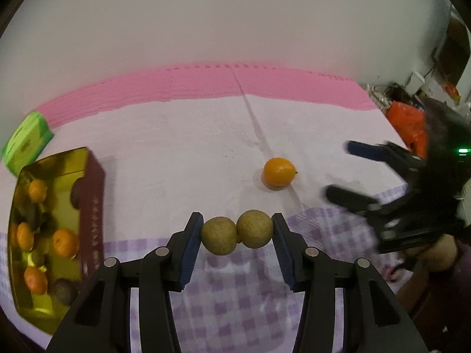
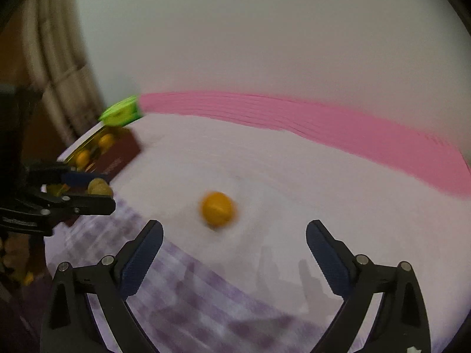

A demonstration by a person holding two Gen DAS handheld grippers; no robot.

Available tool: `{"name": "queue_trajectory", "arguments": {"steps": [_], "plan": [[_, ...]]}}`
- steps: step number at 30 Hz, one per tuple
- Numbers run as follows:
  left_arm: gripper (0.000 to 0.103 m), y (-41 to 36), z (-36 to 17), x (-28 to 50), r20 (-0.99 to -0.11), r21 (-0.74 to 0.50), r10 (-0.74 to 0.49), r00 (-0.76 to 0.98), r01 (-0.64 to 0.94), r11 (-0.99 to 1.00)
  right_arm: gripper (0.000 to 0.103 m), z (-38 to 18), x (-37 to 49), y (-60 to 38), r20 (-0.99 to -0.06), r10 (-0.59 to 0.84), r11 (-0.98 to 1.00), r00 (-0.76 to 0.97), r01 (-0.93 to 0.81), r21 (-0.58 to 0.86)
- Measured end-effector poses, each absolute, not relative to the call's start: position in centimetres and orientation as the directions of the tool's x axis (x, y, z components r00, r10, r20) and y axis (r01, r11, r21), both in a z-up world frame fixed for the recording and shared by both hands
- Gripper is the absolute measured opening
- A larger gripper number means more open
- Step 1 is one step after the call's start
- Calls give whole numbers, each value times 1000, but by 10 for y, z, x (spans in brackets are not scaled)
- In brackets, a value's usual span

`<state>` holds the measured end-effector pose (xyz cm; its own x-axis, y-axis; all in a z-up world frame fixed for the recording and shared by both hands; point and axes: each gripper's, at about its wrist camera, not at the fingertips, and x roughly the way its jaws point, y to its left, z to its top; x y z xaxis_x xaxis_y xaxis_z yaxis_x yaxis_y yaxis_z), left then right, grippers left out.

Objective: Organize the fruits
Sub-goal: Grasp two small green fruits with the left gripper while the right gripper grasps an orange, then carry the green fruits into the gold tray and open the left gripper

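My left gripper (image 1: pixel 237 217) is shut on two round brownish-green fruits (image 1: pixel 219 236) that are stuck side by side, held above the purple-checked cloth (image 1: pixel 235 303). A lone orange fruit (image 1: pixel 278 173) lies on the white cloth further ahead. In the right wrist view this orange fruit (image 2: pixel 217 209) sits just beyond my right gripper (image 2: pixel 234 224), which stands open with nothing between its fingers. The left wrist view shows the right gripper (image 1: pixel 343 169) to the right of the orange fruit. The left gripper (image 2: pixel 100 190) with its fruits appears at the left, near the box.
A maroon box with a gold inside (image 1: pixel 92 182) stands at the left and holds several small oranges and dark fruits. A green carton (image 1: pixel 26 141) lies behind it. A pink foam mat (image 1: pixel 235 82) lines the wall. An orange bag (image 1: pixel 409 123) and clutter sit beyond the right edge.
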<state>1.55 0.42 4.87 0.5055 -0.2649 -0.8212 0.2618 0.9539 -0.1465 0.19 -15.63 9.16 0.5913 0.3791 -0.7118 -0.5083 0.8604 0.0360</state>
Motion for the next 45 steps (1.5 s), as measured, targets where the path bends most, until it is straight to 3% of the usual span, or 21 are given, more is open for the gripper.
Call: {"name": "queue_trajectory", "arguments": {"steps": [4, 5, 10, 11, 12, 14, 22, 27, 45], "plan": [[48, 18, 61, 3, -810, -161, -261, 525, 229, 960, 88, 79, 26, -127, -755, 372, 809, 539, -588, -21], [48, 21, 64, 0, -809, -162, -260, 528, 225, 961, 81, 74, 33, -123, -770, 359, 804, 528, -594, -33], [48, 41, 75, -15, -799, -165, -248, 549, 196, 967, 75, 51, 55, -117, -831, 293, 777, 473, -624, -82], [48, 42, 75, -17, -798, -165, -246, 551, 192, 967, 65, 45, 57, -117, -848, 282, 772, 450, -631, -78], [48, 45, 76, -18, -797, -167, -243, 553, 185, 968, 41, 39, 59, -115, -866, 258, 773, 428, -629, -81], [48, 48, 76, -21, -796, -162, -232, 559, 171, 972, 33, 39, 59, -116, -868, 259, 784, 424, -617, -67], [48, 65, 72, -24, -801, -169, -203, 563, 113, 979, 33, 63, 25, -98, -788, 434, 811, 437, -571, 129], [48, 75, 72, -29, -803, -160, -177, 568, 80, 984, 33, 59, 23, -82, -753, 463, 834, 466, -518, 192], [48, 123, 68, -45, -807, -117, -79, 586, -28, 993, 34, 29, 22, -63, -779, 327, 903, 535, -421, 90]]}}
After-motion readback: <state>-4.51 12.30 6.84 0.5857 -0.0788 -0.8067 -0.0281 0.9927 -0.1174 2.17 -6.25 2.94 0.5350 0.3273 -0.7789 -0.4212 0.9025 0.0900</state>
